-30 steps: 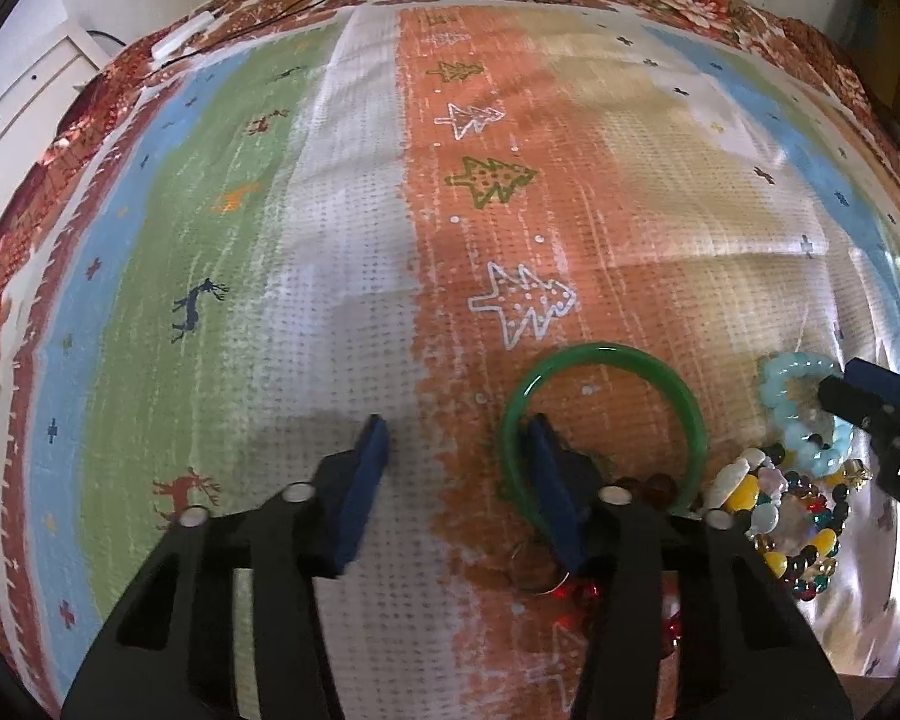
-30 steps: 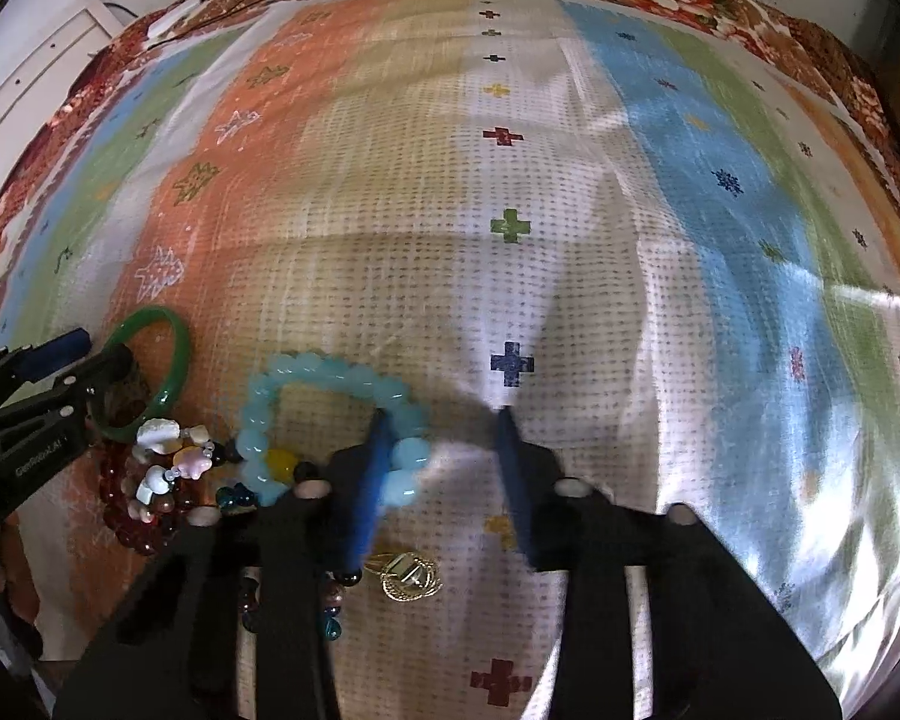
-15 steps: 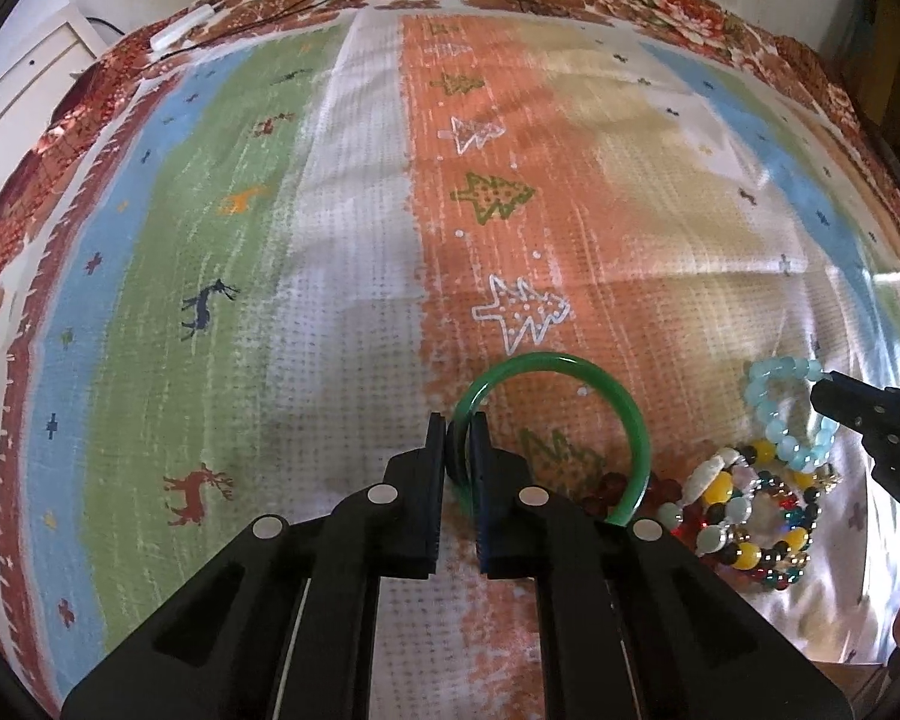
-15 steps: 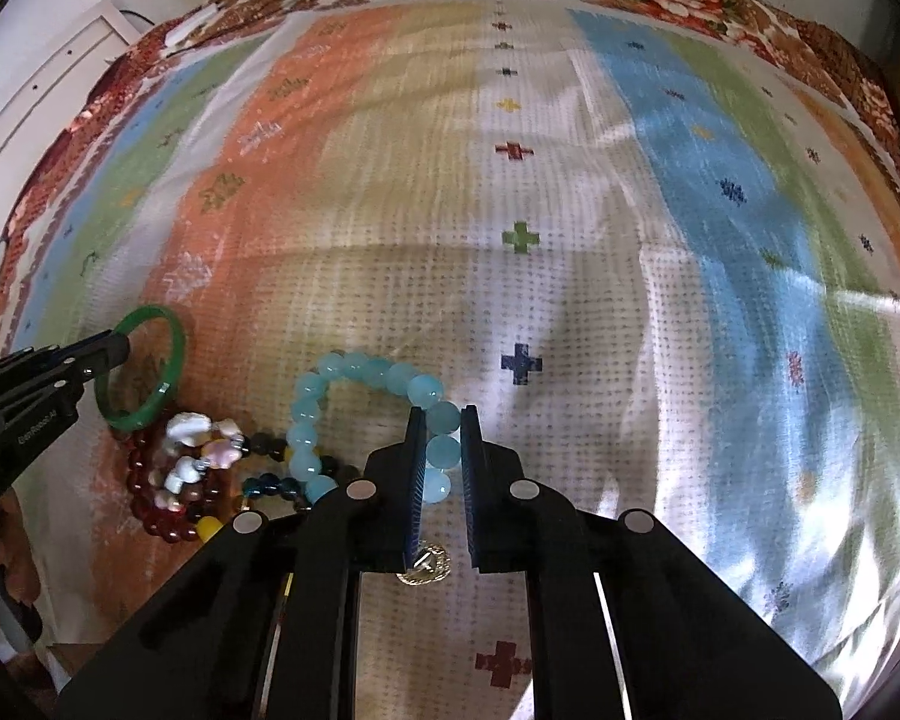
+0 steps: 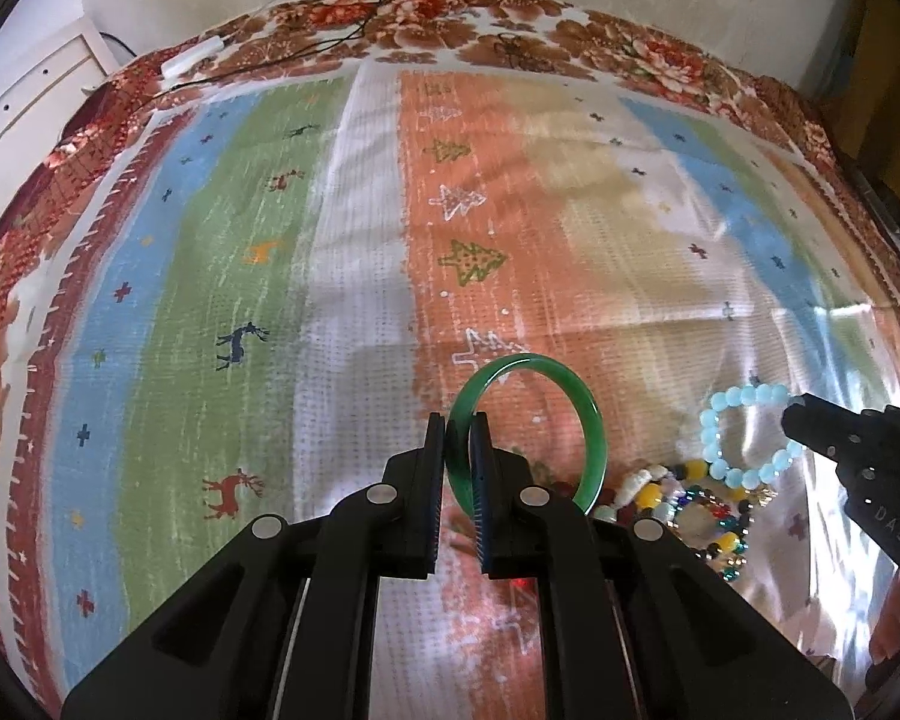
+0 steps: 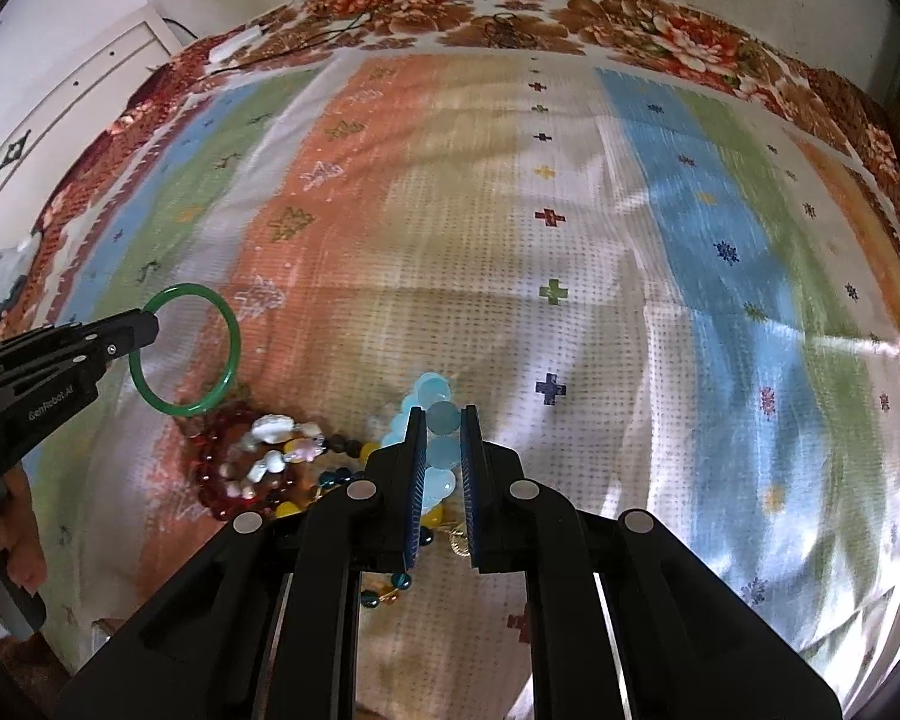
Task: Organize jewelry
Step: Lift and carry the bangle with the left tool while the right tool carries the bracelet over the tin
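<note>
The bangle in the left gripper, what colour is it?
Green bangle, clearest in the left wrist view.

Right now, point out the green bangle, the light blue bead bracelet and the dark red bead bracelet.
green bangle (image 5: 594, 426): left wrist view, right side of the ring.
light blue bead bracelet (image 5: 709, 438): left wrist view, beads on its left side.
dark red bead bracelet (image 6: 207, 471): right wrist view, beads on its left edge.

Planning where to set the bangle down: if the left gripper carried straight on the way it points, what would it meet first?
Probably only the striped cloth. The left gripper is shut on the green bangle, and nothing else lies ahead of its fingers; the bead pile sits off to the right. Depth is uncertain.
</note>
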Motion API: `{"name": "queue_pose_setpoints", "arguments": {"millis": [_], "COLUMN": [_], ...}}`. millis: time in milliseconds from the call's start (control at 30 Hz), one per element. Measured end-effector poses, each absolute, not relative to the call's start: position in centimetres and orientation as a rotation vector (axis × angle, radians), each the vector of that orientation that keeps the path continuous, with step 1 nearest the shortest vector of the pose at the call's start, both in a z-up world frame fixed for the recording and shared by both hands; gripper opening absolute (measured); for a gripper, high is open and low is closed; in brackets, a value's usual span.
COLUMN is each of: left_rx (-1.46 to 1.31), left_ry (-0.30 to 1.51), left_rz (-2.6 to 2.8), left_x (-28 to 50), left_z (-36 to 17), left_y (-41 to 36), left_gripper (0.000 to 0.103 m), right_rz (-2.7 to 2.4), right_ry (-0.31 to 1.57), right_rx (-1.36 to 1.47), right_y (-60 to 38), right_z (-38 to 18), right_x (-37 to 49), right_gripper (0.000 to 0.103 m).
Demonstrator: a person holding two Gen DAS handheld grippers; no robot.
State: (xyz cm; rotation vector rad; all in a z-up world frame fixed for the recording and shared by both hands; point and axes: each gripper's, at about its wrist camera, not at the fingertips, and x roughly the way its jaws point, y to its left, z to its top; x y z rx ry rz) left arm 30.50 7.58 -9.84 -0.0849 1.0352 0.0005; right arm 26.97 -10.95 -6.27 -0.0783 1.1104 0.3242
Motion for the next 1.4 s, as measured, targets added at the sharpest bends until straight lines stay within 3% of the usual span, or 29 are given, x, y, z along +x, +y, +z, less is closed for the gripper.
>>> {"name": "queue_pose_setpoints", "arguments": {"millis": [1400], "left_rx": [-0.144], "left_ry": [0.913], "left_rz": [-0.073], "left_x": [20.6], "left_z": [-3.0], "left_y": [4.0], "left_gripper": [0.008], "right_rz": [0.406], "right_ry": [0.955], "right_rx": [-0.068], "right_y": [-12.1], "right_z": [2.3], "right_x": [17.4], "right_gripper": [0.012]}}
